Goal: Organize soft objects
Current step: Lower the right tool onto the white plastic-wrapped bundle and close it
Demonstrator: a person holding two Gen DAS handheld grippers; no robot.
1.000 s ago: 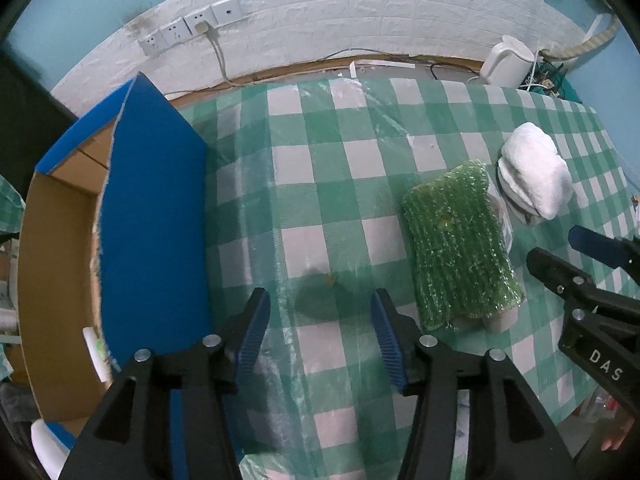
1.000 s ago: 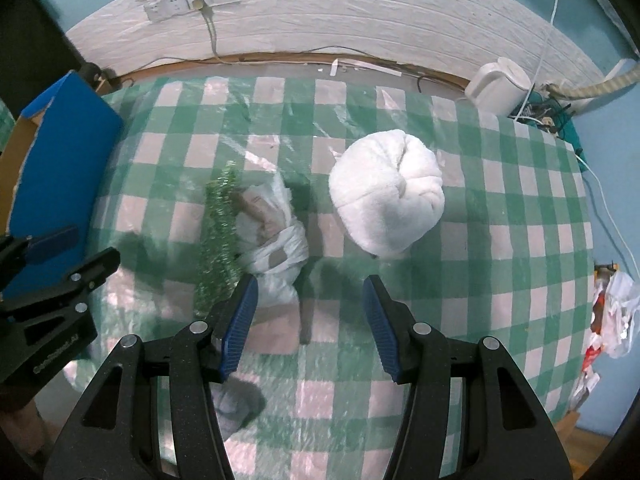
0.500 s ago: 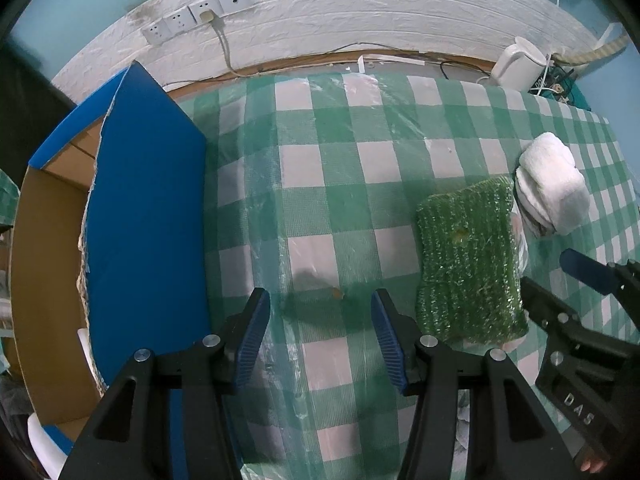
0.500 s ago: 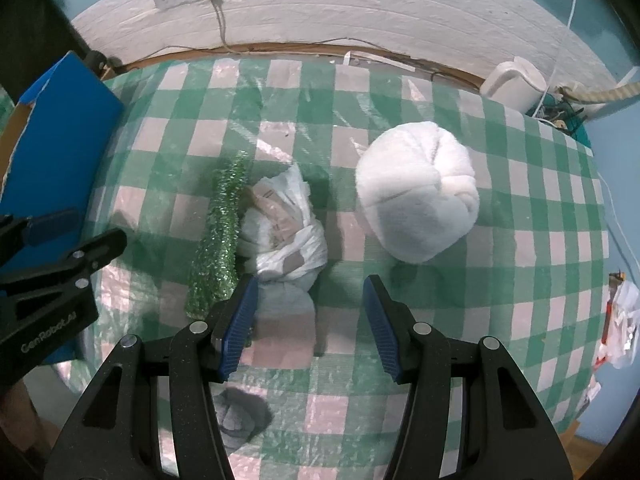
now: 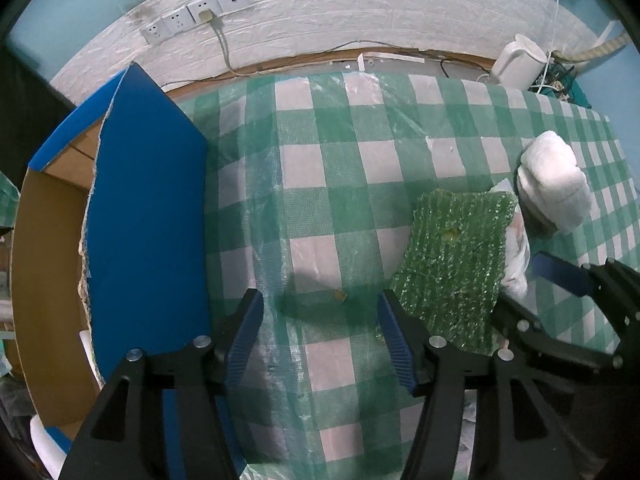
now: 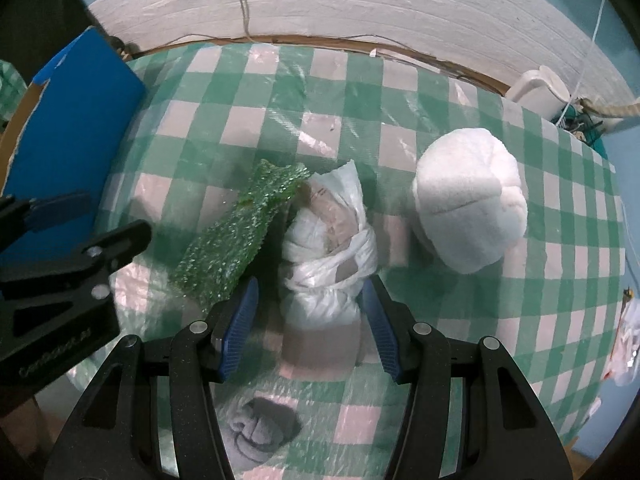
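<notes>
A green bubble-wrap sheet [image 5: 456, 264] [image 6: 236, 240] leans on a knotted white plastic bag bundle [image 6: 332, 256] in the middle of the checked table. A white plush ball [image 6: 470, 196] [image 5: 554, 184] sits to their right. A grey rolled cloth [image 6: 260, 428] lies near the front edge. My right gripper [image 6: 308, 320] is open, its jaws on either side of the bag bundle's near end. My left gripper [image 5: 320, 332] is open and empty over bare tablecloth, left of the bubble wrap.
A blue-sided cardboard box [image 5: 148, 240] [image 6: 76, 128] stands open at the table's left edge. A white kettle [image 5: 518, 62] and cables sit at the back right by the wall. Wall sockets [image 5: 196, 20] are behind. The table [image 6: 360, 96] has a green checked cover.
My right gripper has moved forward and left until its jaws flank the bag bundle. My left gripper has drifted left and back a little, staying open.
</notes>
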